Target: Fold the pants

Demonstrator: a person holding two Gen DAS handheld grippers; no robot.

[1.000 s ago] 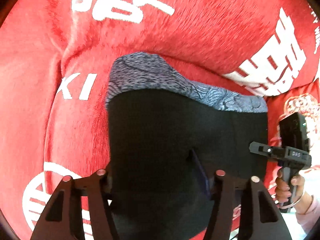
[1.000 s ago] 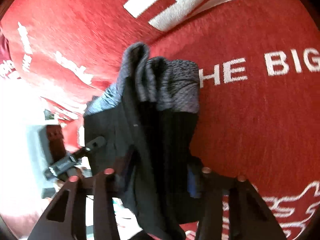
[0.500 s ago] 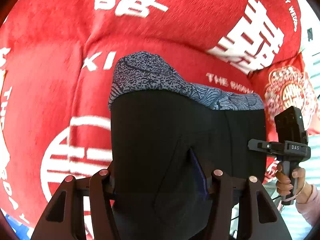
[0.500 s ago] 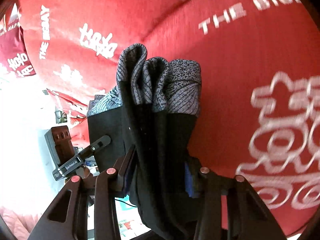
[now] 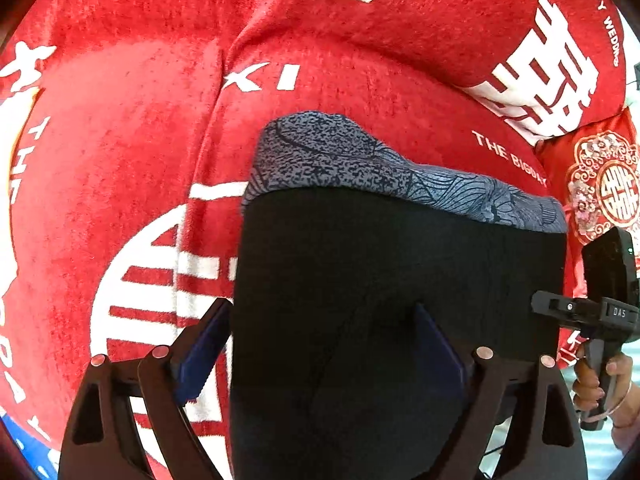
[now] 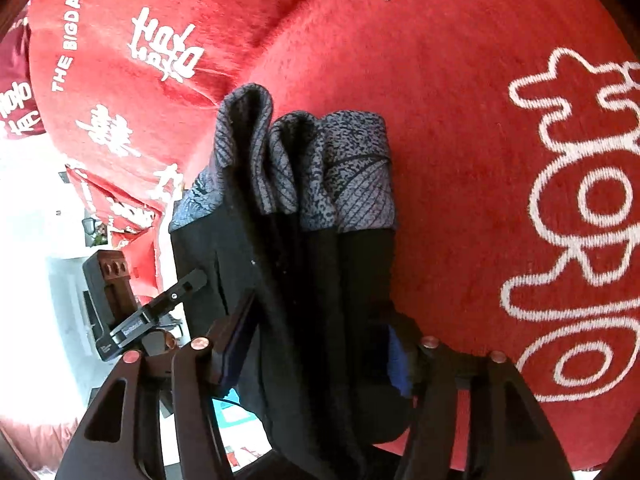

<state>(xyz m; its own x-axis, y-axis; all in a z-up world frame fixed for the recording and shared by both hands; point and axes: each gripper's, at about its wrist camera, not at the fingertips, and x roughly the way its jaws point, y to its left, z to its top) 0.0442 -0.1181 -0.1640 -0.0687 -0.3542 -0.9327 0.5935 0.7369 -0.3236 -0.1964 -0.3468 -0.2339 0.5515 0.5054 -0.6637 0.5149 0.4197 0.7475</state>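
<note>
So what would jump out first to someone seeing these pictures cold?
The bright red plush cover with white lettering fills both views. Against it sit the folded black pants with a grey patterned waistband, centred between the fingers. Both the left gripper and right gripper have just been opening with the pants between their jaws.

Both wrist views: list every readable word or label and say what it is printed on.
"THE BIGDAY": white print on the red blanket, right wrist view.
"THE BIGDA...": same blanket, left wrist view, end cut off.
"...APPY WEDDING": blanket edge, top right, partly cut off.
"XI": blanket.
"DAS": label on the right gripper.
Large white Chinese characters: blanket, not transcribed.
Label on the left gripper: too small.
Pants: none.
</note>
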